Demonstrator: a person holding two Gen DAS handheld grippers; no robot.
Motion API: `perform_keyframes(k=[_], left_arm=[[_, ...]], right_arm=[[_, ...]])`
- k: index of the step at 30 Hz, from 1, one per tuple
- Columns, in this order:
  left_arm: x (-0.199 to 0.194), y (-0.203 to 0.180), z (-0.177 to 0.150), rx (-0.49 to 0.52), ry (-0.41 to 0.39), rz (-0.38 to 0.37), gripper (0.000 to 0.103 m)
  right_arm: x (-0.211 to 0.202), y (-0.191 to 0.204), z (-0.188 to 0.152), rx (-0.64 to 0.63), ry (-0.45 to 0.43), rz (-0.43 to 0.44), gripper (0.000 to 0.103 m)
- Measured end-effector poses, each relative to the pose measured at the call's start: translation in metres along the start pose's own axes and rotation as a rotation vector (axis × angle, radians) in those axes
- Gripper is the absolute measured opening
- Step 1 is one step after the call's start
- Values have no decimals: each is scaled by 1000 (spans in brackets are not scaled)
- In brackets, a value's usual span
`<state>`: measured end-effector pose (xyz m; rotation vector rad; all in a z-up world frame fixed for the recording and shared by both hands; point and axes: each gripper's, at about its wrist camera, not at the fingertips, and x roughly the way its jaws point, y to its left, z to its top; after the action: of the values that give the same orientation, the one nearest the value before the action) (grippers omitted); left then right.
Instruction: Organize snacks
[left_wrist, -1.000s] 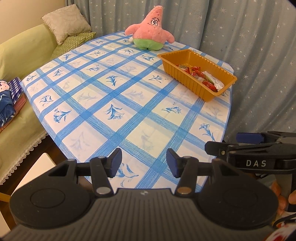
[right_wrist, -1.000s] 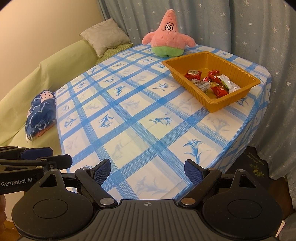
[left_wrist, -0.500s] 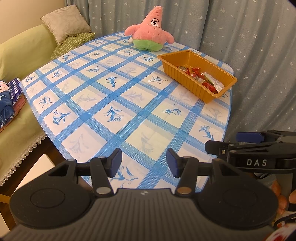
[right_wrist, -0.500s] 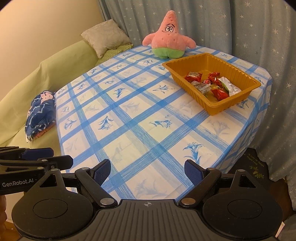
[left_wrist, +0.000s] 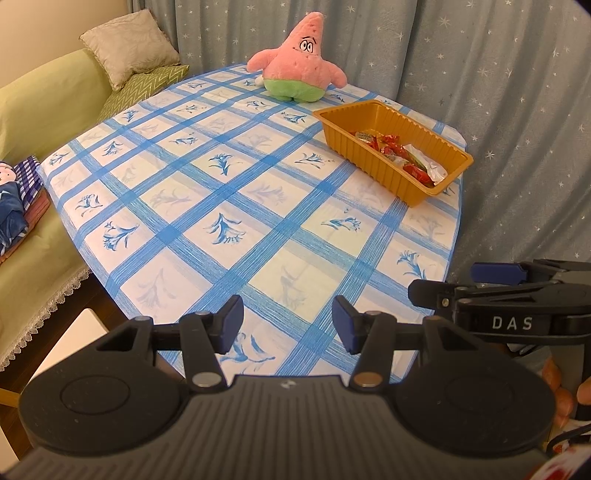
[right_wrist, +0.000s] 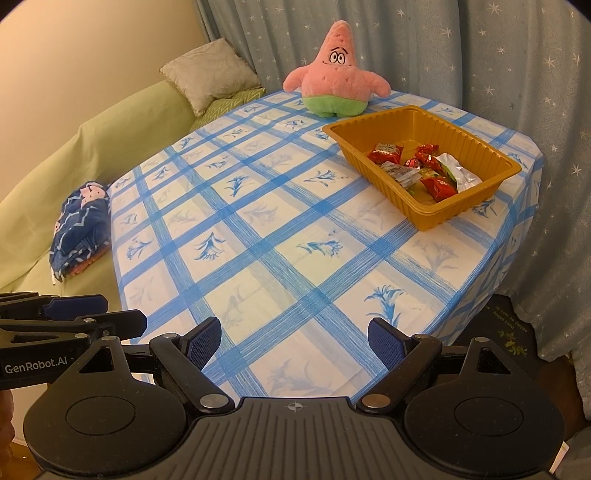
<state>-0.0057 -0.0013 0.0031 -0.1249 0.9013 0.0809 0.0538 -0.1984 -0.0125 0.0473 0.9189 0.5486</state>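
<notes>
An orange plastic tray (left_wrist: 376, 168) (right_wrist: 380, 181) sits at the table's far right and holds several wrapped snacks (left_wrist: 406, 158) (right_wrist: 417, 170), red, clear and white. My left gripper (left_wrist: 287, 325) is open and empty over the table's near edge. My right gripper (right_wrist: 294, 341) is open wider and empty, also at the near edge. Each gripper shows from the side in the other's view: the right one in the left wrist view (left_wrist: 517, 306), the left one in the right wrist view (right_wrist: 55, 325). Both are far from the tray.
A pink star plush (left_wrist: 299, 74) (right_wrist: 334, 77) stands at the table's far end. The table has a blue checked cloth (left_wrist: 229, 192) (right_wrist: 258, 229). A green sofa (left_wrist: 40, 110) with cushions (right_wrist: 210, 79) and a folded blue cloth (right_wrist: 81, 225) lies left. Starred curtains (left_wrist: 498, 92) hang behind.
Both grippers have drawn back a little from the table and tilted slightly up, so the tray and plush sit a bit higher in view. Both jaws stay open as before.
</notes>
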Motion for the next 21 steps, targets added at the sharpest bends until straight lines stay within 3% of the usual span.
perform_keyframes(k=[21], left_arm=[[1, 0, 1, 0, 0, -1, 50]], right_arm=[[1, -1, 3, 2, 0, -1, 86]])
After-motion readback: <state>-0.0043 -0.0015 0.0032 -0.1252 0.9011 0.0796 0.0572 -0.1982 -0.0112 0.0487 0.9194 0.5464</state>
